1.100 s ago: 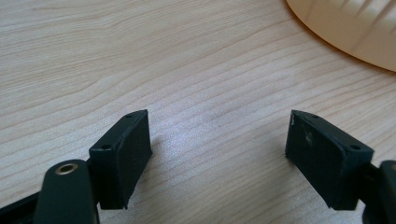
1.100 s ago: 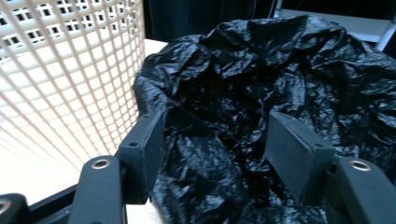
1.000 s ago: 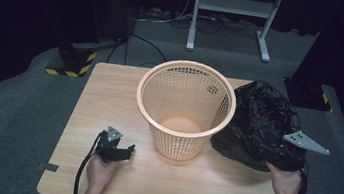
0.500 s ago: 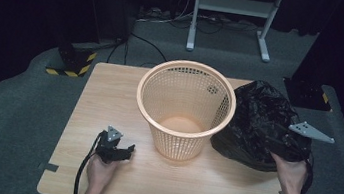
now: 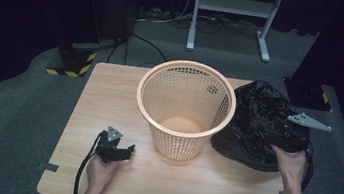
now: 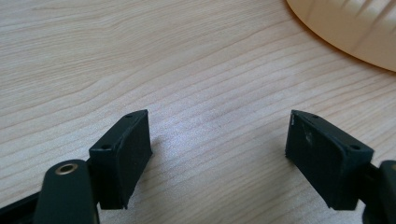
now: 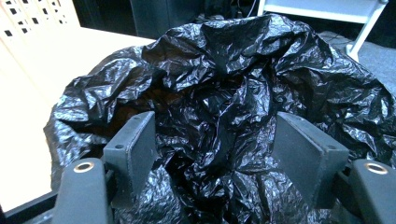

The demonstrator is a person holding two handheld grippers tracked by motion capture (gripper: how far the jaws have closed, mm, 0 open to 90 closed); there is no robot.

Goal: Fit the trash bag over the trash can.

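Note:
A crumpled black plastic bag lies on the right side of the wooden table, against an empty orange mesh basket standing upright in the middle. My right gripper sits at the bag's near right side. In the right gripper view its jaws stand wide and have just been opening, with folds of the bag bulging loosely between them. My left gripper rests on the table left of the basket. It is open with bare wood between its jaws.
The basket's wall is close to the left gripper, at its far right. On the grey floor behind the table stand a white desk frame and a dark cabinet with a yellow-black striped base.
The right hand and its gripper have moved farther away from the person along the bag's right side. The left hand has kept still.

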